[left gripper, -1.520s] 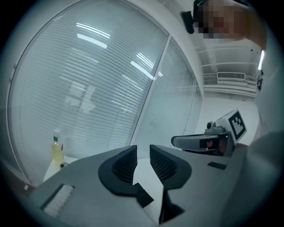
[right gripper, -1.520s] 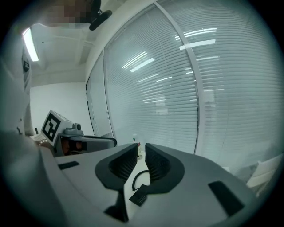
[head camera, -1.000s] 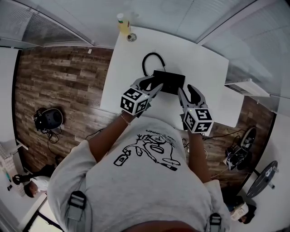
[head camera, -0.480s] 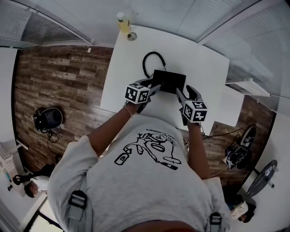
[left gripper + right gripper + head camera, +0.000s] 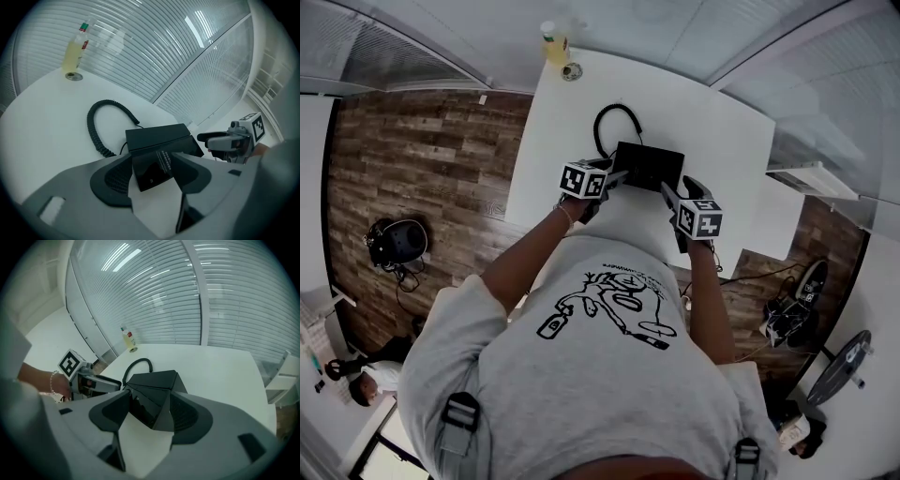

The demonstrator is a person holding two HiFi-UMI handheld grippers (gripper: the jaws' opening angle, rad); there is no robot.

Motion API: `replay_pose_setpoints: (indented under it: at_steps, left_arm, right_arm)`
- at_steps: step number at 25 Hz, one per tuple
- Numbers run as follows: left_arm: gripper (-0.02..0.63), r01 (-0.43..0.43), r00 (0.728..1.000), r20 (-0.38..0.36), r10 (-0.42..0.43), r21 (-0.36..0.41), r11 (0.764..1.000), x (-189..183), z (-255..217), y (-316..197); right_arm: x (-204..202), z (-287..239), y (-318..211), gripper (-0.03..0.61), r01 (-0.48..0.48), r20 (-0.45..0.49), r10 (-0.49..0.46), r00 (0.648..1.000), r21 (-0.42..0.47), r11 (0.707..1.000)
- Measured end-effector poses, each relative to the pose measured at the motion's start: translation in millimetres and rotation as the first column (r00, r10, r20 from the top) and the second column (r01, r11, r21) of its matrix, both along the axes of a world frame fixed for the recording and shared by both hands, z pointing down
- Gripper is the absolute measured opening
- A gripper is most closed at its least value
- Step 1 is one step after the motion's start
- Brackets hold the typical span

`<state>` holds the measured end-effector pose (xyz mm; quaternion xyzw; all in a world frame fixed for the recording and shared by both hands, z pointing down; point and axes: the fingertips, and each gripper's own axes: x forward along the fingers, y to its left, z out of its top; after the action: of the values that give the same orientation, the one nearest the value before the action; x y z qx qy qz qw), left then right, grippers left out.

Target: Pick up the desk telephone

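Observation:
The black desk telephone (image 5: 649, 167) lies on the white table (image 5: 712, 122), its coiled cord (image 5: 605, 127) looping away behind it. My left gripper (image 5: 619, 178) is at its near left corner and my right gripper (image 5: 667, 194) at its near right corner. In the left gripper view the telephone (image 5: 159, 145) reaches between the jaws of the left gripper (image 5: 152, 171), which are opening. In the right gripper view a corner of the telephone (image 5: 152, 390) sits between the jaws of the right gripper (image 5: 149, 416), also opening. I see no pad pressing on it.
A bottle of yellow liquid (image 5: 554, 47) and a small round thing (image 5: 572, 71) stand at the table's far corner. Window blinds run behind the table. A white shelf (image 5: 811, 178) is to the right, and gear lies on the wooden floor (image 5: 398, 246) to the left.
Both grippers have sunk toward the table on either side of the telephone, and their jaws have spread wider. The telephone keeps about the same place.

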<state>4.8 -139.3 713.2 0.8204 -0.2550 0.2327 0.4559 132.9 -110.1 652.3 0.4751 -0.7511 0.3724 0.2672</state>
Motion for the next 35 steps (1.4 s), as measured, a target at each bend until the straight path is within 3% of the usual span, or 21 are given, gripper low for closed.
replay_pose_setpoints:
  at_steps: [7,17,26,30,35]
  left_arm:
    - [0.264,0.004,0.998,-0.056,-0.009,-0.093,0.996,2.2,16.6,-2.9]
    - [0.264,-0.046,0.996,-0.076,0.036,-0.134,0.990,12.8,24.0,6.4]
    - [0.264,-0.037,0.998,-0.060,0.029,-0.140,0.989,14.3,27.3,6.1]
    - [0.262,-0.023,0.999,-0.045,0.017,-0.134,0.991,13.9,27.0,8.5]
    - [0.262,-0.013,1.000,-0.021,0.010,-0.134,0.991,12.9,25.9,8.3]
  right_arm:
    - [2.0,16.0,-1.5,0.237,-0.010,0.031,0.012,0.999,-0.049,0.999]
    - [3.3,30.3,-0.1,0.238,-0.060,0.111,0.072,0.991,-0.110,0.992]
    - [1.4,40.7,-1.5,0.237,-0.089,0.130,0.106,0.986,-0.131,0.987]
    - [4.4,42.2,1.9,0.235,-0.076,0.077,0.086,0.993,-0.120,0.990]
    - [3.2,42.9,2.5,0.232,-0.081,0.076,0.092,0.993,-0.129,0.988]
